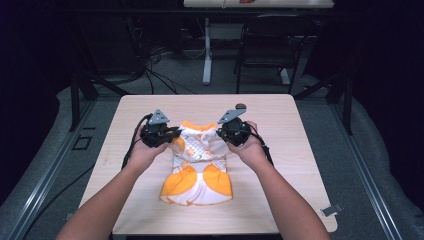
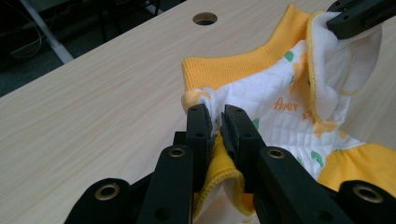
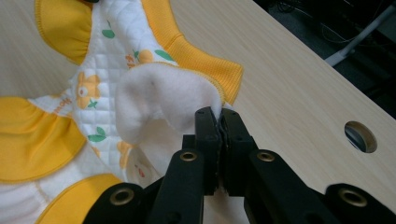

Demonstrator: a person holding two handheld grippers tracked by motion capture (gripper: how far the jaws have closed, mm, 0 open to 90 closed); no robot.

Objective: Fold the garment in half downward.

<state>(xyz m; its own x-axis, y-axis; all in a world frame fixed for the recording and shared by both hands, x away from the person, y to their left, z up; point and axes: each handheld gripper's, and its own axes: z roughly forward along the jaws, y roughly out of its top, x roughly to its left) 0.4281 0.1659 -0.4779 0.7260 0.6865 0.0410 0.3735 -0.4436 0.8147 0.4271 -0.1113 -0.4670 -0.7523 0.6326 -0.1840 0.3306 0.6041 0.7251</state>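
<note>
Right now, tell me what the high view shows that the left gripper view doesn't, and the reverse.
High view only: both of the person's forearms, the left gripper at the garment's left shoulder, and its orange hem panels. Left gripper view only: the jaws pinching orange-edged fabric close up, and the small printed lettering. Both: the right gripper clamping the other shoulder, the orange ribbed collar, the wooden table.

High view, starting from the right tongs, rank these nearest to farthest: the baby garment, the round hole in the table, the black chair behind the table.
1. The baby garment: pinched in the right tongs at its upper right corner, so touching.
2. The round hole: just beyond the tongs, near the table's far edge.
3. The black chair: on the floor past the far edge, farthest.
</note>
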